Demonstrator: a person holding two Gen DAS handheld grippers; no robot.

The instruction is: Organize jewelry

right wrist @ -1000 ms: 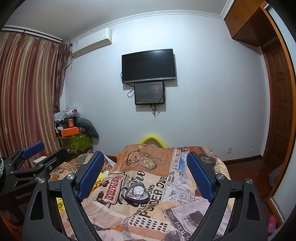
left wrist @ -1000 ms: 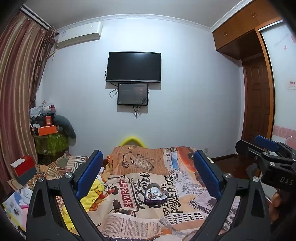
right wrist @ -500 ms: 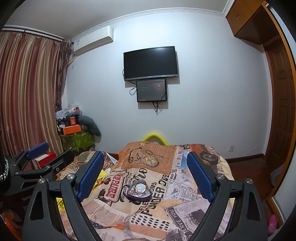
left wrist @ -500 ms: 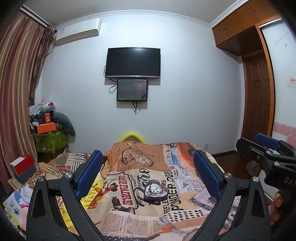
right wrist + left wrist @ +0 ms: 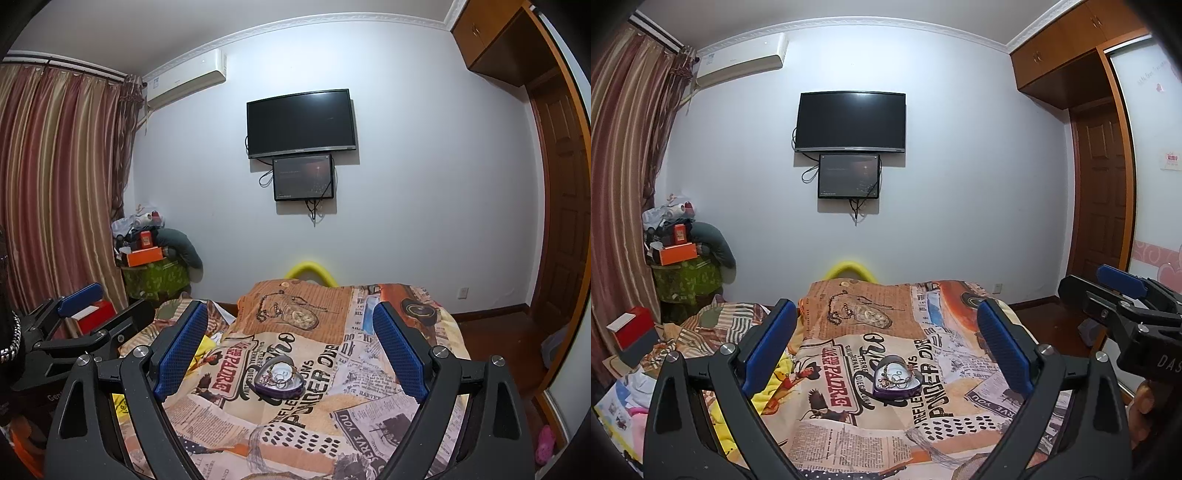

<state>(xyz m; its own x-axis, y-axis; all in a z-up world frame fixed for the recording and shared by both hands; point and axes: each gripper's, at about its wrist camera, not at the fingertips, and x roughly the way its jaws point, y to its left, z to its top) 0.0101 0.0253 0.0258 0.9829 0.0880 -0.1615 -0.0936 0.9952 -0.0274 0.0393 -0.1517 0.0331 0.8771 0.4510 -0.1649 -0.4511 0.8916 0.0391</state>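
Both cameras have tipped downward over the past second, so the bedspread (image 5: 871, 413) fills more of each view. The left gripper (image 5: 886, 350) and right gripper (image 5: 288, 349) hover above it side by side, fingers spread wide, grasping nothing. A purple heart-shaped jewelry box (image 5: 897, 380) sits open near the bedspread's middle, chains heaped inside. A necklace (image 5: 837, 306) lies toward its far edge.

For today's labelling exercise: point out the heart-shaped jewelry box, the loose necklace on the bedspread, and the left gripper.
heart-shaped jewelry box (image 5: 897, 377), left wrist view, white interior.
loose necklace (image 5: 266, 303), right wrist view, chain loop.
left gripper (image 5: 886, 349), left wrist view, midway between fingertips.
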